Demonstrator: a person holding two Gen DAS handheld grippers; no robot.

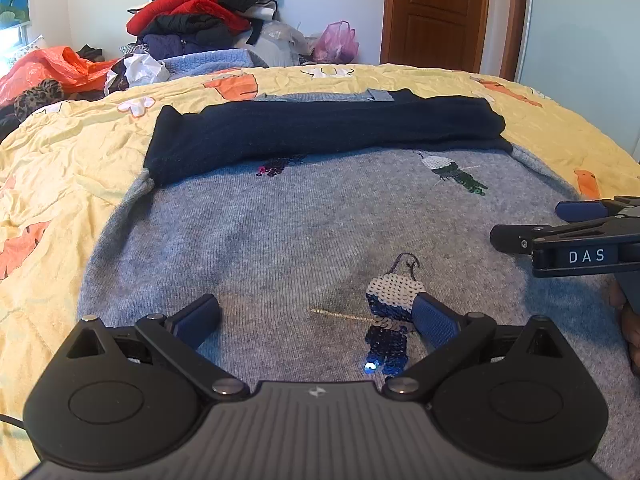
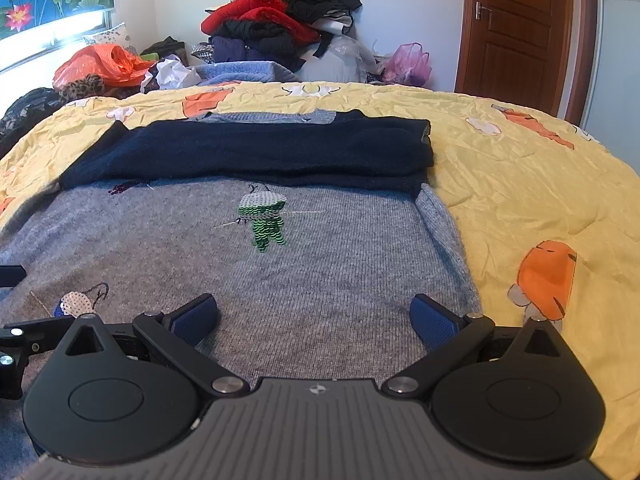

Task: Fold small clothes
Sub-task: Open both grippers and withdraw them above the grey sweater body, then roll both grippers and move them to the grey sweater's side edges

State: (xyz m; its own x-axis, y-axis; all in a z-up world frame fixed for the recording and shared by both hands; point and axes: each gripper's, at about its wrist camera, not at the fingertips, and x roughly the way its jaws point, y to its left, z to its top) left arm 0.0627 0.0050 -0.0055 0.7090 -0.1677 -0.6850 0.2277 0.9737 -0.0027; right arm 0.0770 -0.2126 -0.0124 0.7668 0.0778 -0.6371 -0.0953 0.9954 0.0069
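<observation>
Grey sweater (image 1: 280,232) lies flat on the yellow bedspread (image 1: 60,160) of the bed, its dark navy sleeves (image 1: 320,128) folded across the upper part in a band. Sequin bird patches on the front: one white and blue (image 1: 390,312) near the left hand-held gripper (image 1: 316,318), one white and green (image 2: 264,220) mid-sweater in the right view. Left hand-held gripper spread wide, fingers apart above the lower sweater, nothing between them. Right hand-held gripper (image 2: 314,318) likewise spread wide, over the sweater's right side near its edge, pinching nothing; it shows side-on at the right margin of the left view. Beyond the bed: a heap of clothes (image 1: 208,12) in red and black, an orange plastic bag (image 1: 52,68), a pink bag (image 1: 338,42), a brown wooden door (image 1: 436,12).
</observation>
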